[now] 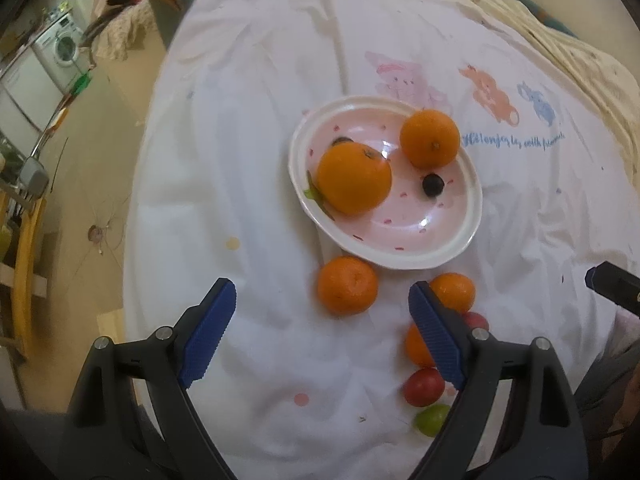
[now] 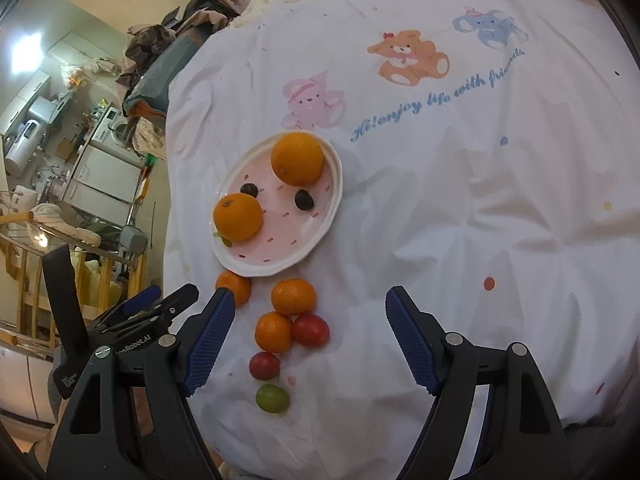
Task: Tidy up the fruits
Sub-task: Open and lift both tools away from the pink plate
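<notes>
A pink oval plate (image 1: 432,256) (image 2: 316,236) with a white rim lies on the white cloth and holds two oranges (image 1: 354,178) (image 2: 297,158) and two small dark fruits (image 1: 433,185) (image 2: 304,199). In front of the plate lie three smaller oranges (image 1: 347,285) (image 2: 294,297), two red fruits (image 1: 423,386) (image 2: 311,330) and a green one (image 1: 431,419) (image 2: 272,398). My left gripper (image 1: 322,300) is open above the cloth, with one loose orange just ahead between its fingertips. My right gripper (image 2: 310,302) is open above the loose fruits, nothing between its pads.
The white cloth (image 2: 460,200) with printed bears and blue lettering covers a bed-like surface. Its left edge drops to a floor with a washing machine (image 1: 60,46), wooden furniture (image 1: 24,256) and clutter. The left gripper's body (image 2: 140,312) shows at the left of the right wrist view.
</notes>
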